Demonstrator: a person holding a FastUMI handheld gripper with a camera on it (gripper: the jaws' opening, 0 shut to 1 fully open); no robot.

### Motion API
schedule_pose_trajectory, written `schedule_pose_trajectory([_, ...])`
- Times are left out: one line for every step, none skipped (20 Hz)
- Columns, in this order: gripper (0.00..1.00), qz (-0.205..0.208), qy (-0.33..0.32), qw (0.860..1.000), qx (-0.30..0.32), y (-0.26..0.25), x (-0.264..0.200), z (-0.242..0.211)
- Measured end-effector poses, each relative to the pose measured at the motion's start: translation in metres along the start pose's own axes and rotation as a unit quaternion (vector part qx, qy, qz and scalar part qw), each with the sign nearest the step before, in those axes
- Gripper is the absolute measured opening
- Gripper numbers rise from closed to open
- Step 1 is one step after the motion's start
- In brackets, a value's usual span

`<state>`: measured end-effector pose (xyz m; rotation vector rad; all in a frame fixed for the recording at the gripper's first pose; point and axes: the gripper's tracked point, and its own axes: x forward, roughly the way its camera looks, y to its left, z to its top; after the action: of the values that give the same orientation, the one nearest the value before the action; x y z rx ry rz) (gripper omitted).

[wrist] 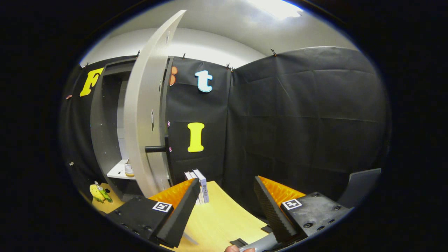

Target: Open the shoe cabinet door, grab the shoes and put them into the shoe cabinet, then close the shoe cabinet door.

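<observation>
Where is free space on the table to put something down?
Bare wood lies between and just ahead of the open claw, bordered by the books and the black cloth wall. It is crowded beside the open cabinet door, around the banana.

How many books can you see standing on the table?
2 books, it seems: one upright on the table beyond the open gripper, another against it, toward the open cabinet door. More may be hidden.
</observation>
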<state>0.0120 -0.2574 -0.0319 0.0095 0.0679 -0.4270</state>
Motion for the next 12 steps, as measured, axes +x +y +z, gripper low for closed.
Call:
schedule_pose_trajectory([0.98,0.012,0.002,1.000,0.011,0.009,0.002,0.001])
schedule_pose_trajectory([0.98,0.016,0.006,1.000,0.015,0.014,0.003,-0.001])
schedule_pose_trajectory([0.97,0.017,-0.001,1.000,0.014,0.015,-0.001,0.000])
schedule_pose_trajectory([0.96,0.018,-0.002,1.000,0.013,0.016,0.002,0.000])
schedule_pose_trajectory([0.94,0.021,0.003,1.000,0.016,0.020,-0.001,-0.001])
schedule_pose_trajectory([0.95,0.025,0.005,1.000,0.019,0.026,-0.005,-0.001])
schedule_pose_trajectory([0.97,0.030,0.008,0.999,0.017,0.034,-0.009,-0.004])
schedule_pose_trajectory([0.97,0.037,0.005,0.999,0.017,0.041,-0.014,-0.002])
schedule_pose_trajectory([0.97,0.045,0.006,0.999,0.016,0.051,-0.018,-0.003])
schedule_pose_trajectory([0.97,0.054,0.006,0.998,0.019,0.061,-0.024,-0.004])
schedule_pose_trajectory([0.97,0.063,0.008,0.998,0.021,0.071,-0.029,-0.004])
schedule_pose_trajectory([0.97,0.074,0.006,0.997,0.024,0.083,-0.033,-0.005])
